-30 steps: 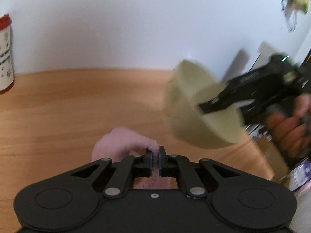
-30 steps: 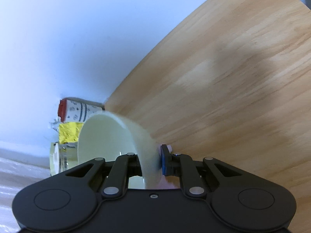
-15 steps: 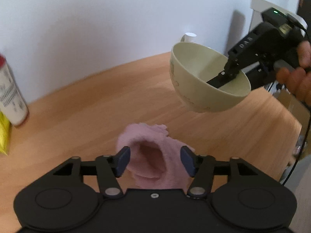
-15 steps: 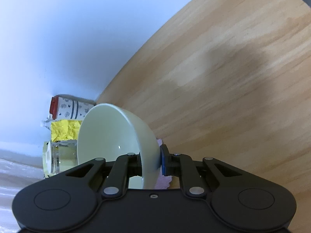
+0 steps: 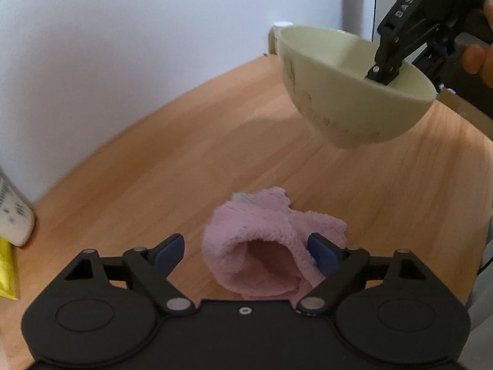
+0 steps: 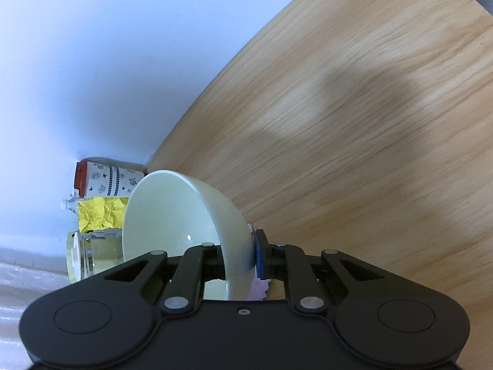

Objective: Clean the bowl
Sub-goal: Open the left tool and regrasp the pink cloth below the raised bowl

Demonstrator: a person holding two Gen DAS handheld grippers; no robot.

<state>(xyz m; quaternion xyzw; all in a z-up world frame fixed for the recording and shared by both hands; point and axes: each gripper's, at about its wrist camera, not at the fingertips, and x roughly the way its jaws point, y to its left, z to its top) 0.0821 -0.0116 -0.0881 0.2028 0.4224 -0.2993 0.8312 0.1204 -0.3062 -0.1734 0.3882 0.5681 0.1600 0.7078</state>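
Bowl (image 5: 348, 92): pale green, held clear above the wooden table (image 5: 154, 169), tilted, rim pinched by the right tongs (image 6: 252, 254), clamped together on its wall. Risk: a thin rim grip may slip or let the bowl swing and drop. Left tongs (image 5: 246, 254): jaws opening, the pink cloth (image 5: 265, 252) loose between them on the table, below and nearer than the bowl. Risk: cloth snags a finger and drags. Canister (image 5: 12, 219) far left of bowl.
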